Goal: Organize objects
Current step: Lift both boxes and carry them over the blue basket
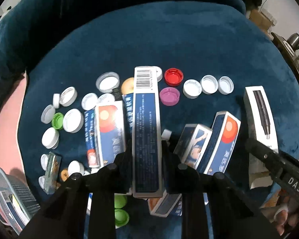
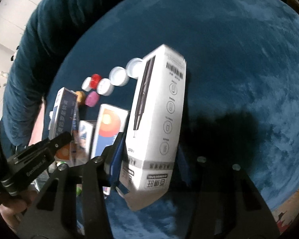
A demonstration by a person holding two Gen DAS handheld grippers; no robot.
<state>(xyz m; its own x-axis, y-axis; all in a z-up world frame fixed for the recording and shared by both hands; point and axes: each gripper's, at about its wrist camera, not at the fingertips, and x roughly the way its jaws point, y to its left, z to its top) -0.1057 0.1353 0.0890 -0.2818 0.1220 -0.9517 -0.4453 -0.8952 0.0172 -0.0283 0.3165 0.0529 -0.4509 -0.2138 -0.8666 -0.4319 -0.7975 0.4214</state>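
We've got both grippers clamped on boxes, left gripper on the blue box and right gripper on the white box, each box's long axis running forward along the fingers, above the caps and boxes on the blue cushion.

left wrist: close, down over bottle caps | right wrist: close, leftward; shares them

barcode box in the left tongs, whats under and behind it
Behind the barcode box held in the left tongs: a white cap's edge and an orange cap, both partly covered. Under its near end, another box. The rest is hidden.
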